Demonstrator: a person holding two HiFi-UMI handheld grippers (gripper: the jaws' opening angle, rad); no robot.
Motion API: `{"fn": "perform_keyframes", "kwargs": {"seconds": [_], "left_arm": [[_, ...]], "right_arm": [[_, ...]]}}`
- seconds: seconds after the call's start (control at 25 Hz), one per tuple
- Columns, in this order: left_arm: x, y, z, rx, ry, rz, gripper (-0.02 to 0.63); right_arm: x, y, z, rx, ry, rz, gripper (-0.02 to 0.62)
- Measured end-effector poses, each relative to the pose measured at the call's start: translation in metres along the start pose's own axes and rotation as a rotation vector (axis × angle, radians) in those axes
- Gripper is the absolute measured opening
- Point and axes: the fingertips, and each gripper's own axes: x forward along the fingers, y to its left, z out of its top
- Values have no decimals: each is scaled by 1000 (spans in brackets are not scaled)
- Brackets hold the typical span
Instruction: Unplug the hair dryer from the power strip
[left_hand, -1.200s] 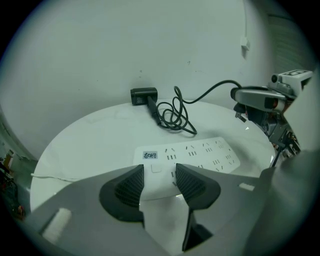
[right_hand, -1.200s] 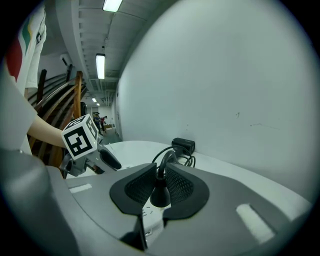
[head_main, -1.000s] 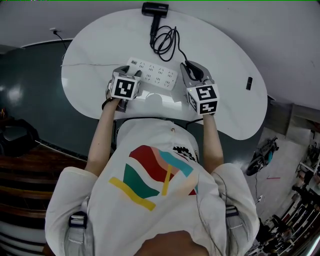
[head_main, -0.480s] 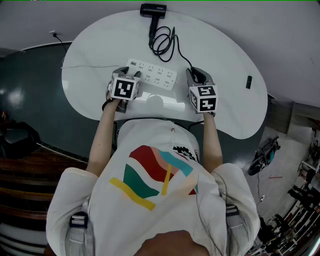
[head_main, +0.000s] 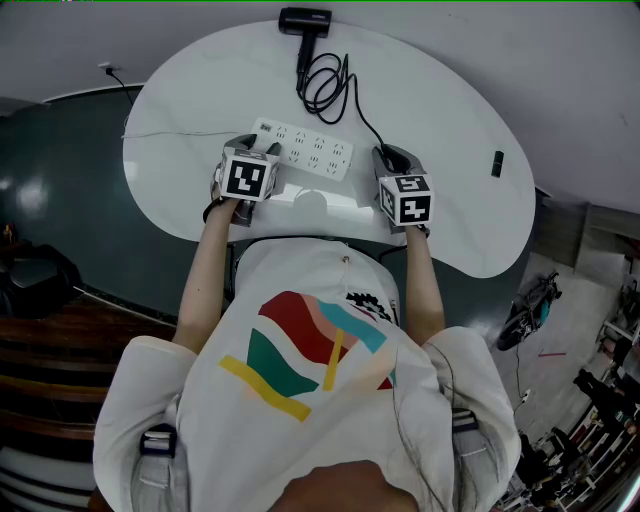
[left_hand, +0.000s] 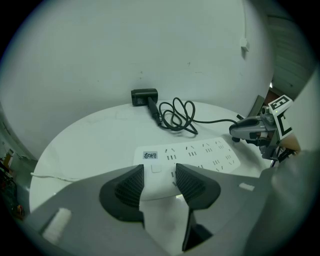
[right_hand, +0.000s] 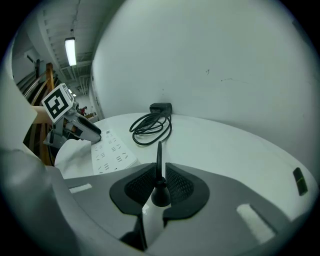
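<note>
white round table by a white wall, dark floor at l. black hair dryer lies at far edge, handle pointing toward the person, cord coiled. r gripper clamps its plug, just r of the power strip. l gripper jaws apart over strip's near edge.

This looks like a workshop or lab hall, not a home. Ahead of the left gripper, a white table meets a bare white wall. Off to that gripper's left lie a dark glossy floor and wooden steps. Out to the right of the right gripper, a scooter stands parked near cluttered racks. Above and left of it, a fluorescent tube lights an open ceiling with exposed beams.
</note>
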Motion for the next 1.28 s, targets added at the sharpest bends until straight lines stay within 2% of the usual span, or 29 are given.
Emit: {"fn": "perform_keyframes", "kwargs": {"seconds": [0.52, 0.84, 0.88, 0.92, 1.08, 1.28], "left_arm": [[-2, 0, 1, 2, -1, 5, 199], [9, 4, -8, -4, 41, -10, 198], [9, 6, -7, -3, 38, 0, 180], [7, 8, -2, 2, 21, 13, 148], [-19, 10, 45, 15, -103, 57, 95], [-57, 9, 99, 3, -287, 97, 18]], "right_arm": [[-3, -4, -8, 48, 7, -16, 95], [-19, -10, 15, 111, -77, -29, 109], [-22, -12, 21, 117, -92, -30, 107], [-25, -13, 29, 123, -109, -32, 106], [-40, -20, 70, 124, -198, -58, 94], [-65, -16, 127, 97, -334, -95, 76]]}}
